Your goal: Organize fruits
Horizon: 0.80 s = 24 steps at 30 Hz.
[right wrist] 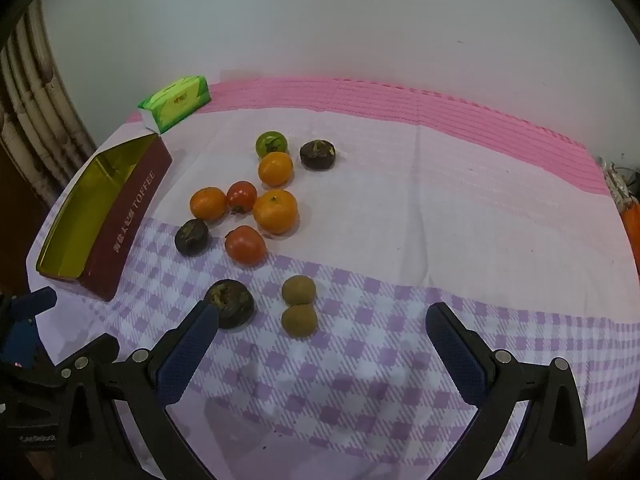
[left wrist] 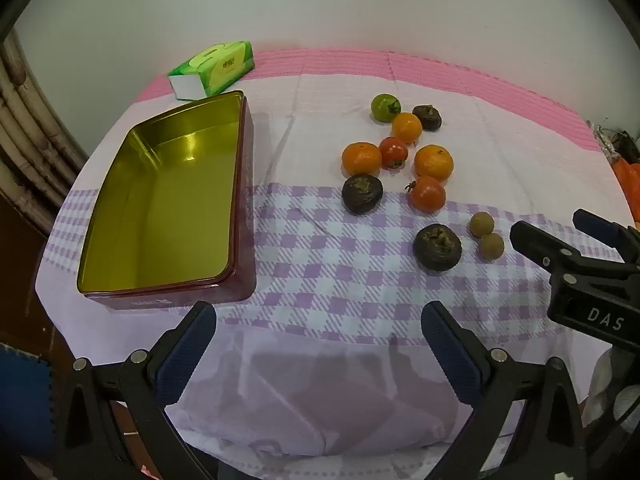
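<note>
Several fruits lie loose on the tablecloth: oranges [left wrist: 433,162], red tomatoes [left wrist: 427,193], a green tomato [left wrist: 385,107], dark round fruits [left wrist: 437,246] and two small brown longans [left wrist: 486,235]. They also show in the right wrist view, the longans [right wrist: 299,306] nearest. An empty maroon tin [left wrist: 244,216] with a gold inside stands to their left. My left gripper [left wrist: 319,320] is open and empty, near the table's front edge. My right gripper [right wrist: 322,322] is open and empty, just short of the longans; it shows in the left wrist view [left wrist: 560,236] at the right.
A green tissue pack [left wrist: 216,66] lies at the back left behind the tin. The cloth [left wrist: 320,272] is white and purple checked, with a pink band at the back. A wall stands behind the table. Orange items [left wrist: 632,184] sit at the far right edge.
</note>
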Tool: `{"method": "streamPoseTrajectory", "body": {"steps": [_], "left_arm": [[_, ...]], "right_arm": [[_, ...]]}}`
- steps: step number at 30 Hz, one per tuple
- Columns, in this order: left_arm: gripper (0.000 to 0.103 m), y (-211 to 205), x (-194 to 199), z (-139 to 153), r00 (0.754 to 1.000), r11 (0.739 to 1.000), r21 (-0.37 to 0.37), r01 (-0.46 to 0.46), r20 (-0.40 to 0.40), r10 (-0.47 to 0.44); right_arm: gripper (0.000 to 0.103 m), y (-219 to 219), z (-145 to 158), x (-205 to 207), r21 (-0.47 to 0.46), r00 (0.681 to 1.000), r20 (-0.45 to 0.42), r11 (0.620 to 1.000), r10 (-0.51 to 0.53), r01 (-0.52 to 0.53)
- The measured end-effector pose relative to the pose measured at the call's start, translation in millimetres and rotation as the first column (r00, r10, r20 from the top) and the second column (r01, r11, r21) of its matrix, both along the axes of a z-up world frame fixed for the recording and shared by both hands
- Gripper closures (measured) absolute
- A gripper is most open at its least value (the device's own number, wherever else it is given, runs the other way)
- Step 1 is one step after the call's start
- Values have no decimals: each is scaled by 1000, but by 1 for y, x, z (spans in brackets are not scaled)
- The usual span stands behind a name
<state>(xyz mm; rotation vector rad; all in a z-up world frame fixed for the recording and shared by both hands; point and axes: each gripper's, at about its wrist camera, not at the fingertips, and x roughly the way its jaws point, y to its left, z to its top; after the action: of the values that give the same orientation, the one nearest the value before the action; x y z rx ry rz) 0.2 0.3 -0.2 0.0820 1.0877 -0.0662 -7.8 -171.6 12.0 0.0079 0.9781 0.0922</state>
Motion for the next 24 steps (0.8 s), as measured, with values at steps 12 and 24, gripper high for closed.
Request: {"method": "streamPoseTrajectory", "body": {"steps": [12, 24], "left_arm": [[1, 1, 0, 0, 1000, 1000, 11, -2, 7, 2], [1, 3, -1, -5, 999, 999, 34, -12, 37, 10]], "right_arm": [[0, 5, -1, -2, -22, 1000, 14, 1000, 13, -12], [0, 6, 1, -3, -20, 1000, 15, 1000, 18, -18]]}}
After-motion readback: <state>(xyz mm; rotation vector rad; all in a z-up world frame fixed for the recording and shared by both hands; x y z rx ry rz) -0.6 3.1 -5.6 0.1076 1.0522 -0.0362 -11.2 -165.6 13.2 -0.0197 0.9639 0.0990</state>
